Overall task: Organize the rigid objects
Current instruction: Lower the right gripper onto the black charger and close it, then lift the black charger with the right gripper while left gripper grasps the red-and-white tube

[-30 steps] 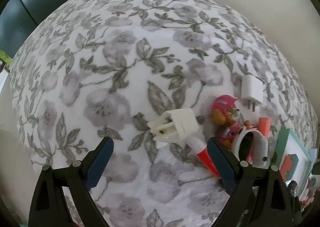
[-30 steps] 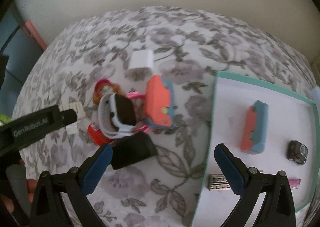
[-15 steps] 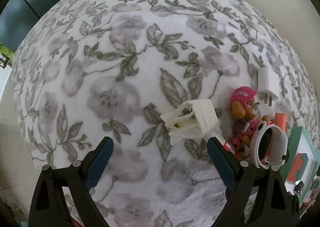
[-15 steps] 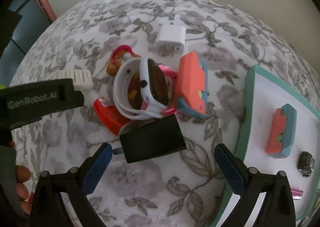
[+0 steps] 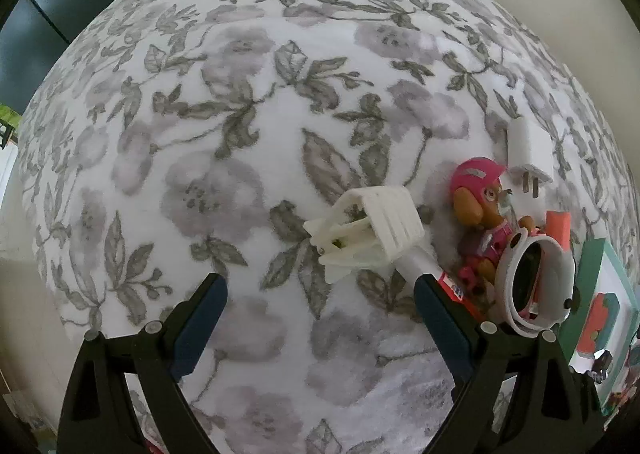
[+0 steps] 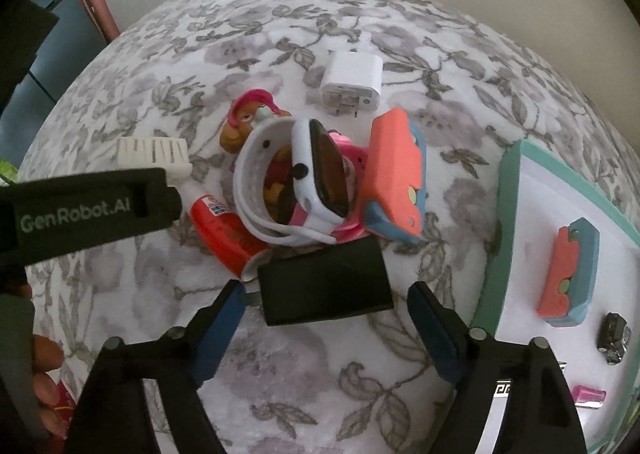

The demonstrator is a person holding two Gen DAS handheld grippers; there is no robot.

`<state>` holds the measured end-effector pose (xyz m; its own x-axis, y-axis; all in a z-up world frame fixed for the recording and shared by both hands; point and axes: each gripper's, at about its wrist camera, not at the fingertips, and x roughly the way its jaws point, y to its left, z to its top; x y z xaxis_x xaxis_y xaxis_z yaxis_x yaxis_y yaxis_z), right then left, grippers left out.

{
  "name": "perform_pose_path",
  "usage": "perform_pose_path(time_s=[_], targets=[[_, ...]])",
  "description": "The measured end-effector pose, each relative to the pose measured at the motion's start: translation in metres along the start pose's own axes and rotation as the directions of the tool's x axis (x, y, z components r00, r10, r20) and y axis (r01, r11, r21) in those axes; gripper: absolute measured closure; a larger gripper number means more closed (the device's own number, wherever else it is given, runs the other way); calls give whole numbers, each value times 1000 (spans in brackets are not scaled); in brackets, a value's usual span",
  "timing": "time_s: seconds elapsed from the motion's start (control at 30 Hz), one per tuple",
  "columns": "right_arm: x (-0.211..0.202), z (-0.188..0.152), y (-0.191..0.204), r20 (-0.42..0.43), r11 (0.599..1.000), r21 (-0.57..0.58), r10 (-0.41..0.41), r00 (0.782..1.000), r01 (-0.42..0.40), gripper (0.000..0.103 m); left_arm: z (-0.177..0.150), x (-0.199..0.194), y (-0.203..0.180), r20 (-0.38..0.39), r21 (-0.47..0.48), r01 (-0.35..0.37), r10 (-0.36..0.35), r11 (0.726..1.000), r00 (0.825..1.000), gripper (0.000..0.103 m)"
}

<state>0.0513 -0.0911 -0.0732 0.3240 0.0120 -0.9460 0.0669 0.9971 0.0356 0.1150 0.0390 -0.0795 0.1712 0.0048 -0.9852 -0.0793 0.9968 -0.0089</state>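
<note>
Change noted: across the last second both cameras have closed in on the pile; the right hand-held gripper (image 6: 324,318) has come down until its wide-open jaws flank the black block (image 6: 325,286), gripping nothing. Judged the next pick, bound for the tray.

Left hand-held gripper (image 5: 318,314): jaws wide apart, empty, right finger just beside the red tube (image 5: 452,286).

Items, on floral fleece-like cloth (image 6: 280,382) over the bench:
- Black block: matte, rectangular, hard-edged, nearest item of the pile.
- Red tube, glossy, with white ribbed fan-shaped cap (image 5: 372,234).
- Smartwatch (image 6: 316,174): white smooth strap looped, dark glass face.
- Pup figurine (image 5: 480,214): moulded plastic, pink helmet.
- White charger (image 6: 352,84): smooth cube, two metal prongs.
- Coral-and-blue foam piece (image 6: 394,178), leaning on edge.
- Tray (image 6: 508,238): teal rim, white floor; holds a second coral-blue piece (image 6: 568,278), a dark faceted lump (image 6: 614,338), a small pink item (image 6: 588,394).
</note>
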Motion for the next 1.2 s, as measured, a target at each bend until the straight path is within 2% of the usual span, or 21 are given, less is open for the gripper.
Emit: perform_pose_path(time_s=[0.1,0.73,0.93,1.0,1.2], targets=[[0,0,3,-3,1000,1,15,1000,-15,30,-1,1,-5,-2,17,1,0,1000,1000,8],[-18,-1,-19,22,996,66,55,998,-57,30,1,-9,-31,7,94,9,-10,996,1000,8],[-29,-2,-33,37,991,110,68,997,-72,31,-3,-9,-48,-16,130,50,-48,990,999,8],[-36,-3,-40,56,988,124,87,995,-94,59,-4,-9,-52,-19,143,56,-54,988,998,8],[-47,-5,-57,87,977,185,91,992,-106,61,-10,-5,-67,-32,190,64,-59,980,998,8]])
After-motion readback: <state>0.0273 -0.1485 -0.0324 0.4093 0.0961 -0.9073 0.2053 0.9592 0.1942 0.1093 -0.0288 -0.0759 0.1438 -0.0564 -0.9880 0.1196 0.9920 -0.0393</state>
